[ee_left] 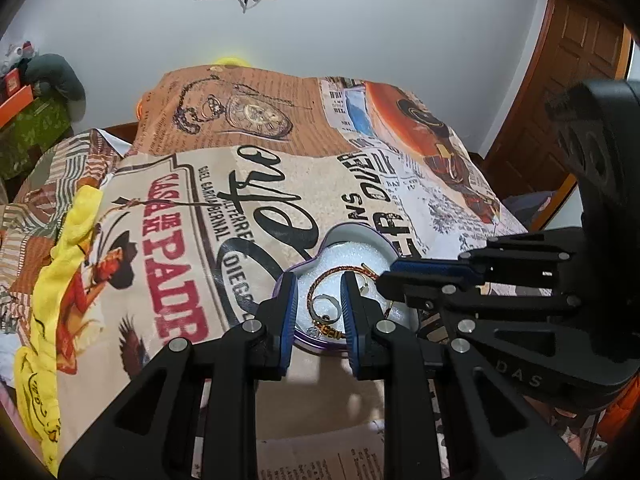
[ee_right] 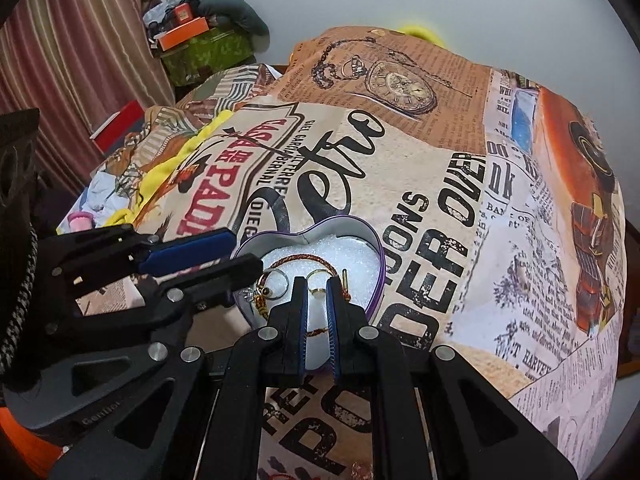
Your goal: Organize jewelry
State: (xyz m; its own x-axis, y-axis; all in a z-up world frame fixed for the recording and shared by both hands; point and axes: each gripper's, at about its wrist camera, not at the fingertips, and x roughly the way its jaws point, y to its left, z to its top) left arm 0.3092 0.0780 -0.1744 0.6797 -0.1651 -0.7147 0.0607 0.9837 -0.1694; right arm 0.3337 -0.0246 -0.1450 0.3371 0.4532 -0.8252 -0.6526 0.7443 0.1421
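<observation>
A heart-shaped purple tin (ee_left: pixel 352 232) (ee_right: pixel 376 256) lined with white foam sits on the printed cloth. In it lie a red-gold braided bracelet (ee_left: pixel 340 270) (ee_right: pixel 296 258) and a silver ring (ee_left: pixel 326 306) (ee_right: pixel 280 282). My left gripper (ee_left: pixel 318 280) (ee_right: pixel 244 254) straddles the tin's near-left wall, one finger outside and one inside, and is shut on it. My right gripper (ee_right: pixel 317 284) (ee_left: pixel 384 276) points down into the tin from the other side. It is shut on a small gold ring (ee_right: pixel 318 291) (ee_left: pixel 365 286) pinched at its tips, just above the foam.
A vintage newspaper-print cloth (ee_right: pixel 440 184) covers the humped surface. Yellow fabric (ee_left: pixel 60 264) lies at the left edge, with a red box (ee_right: pixel 120 124) and stacked boxes (ee_right: pixel 200 40) beyond. A wooden door (ee_left: pixel 568 80) stands at the right.
</observation>
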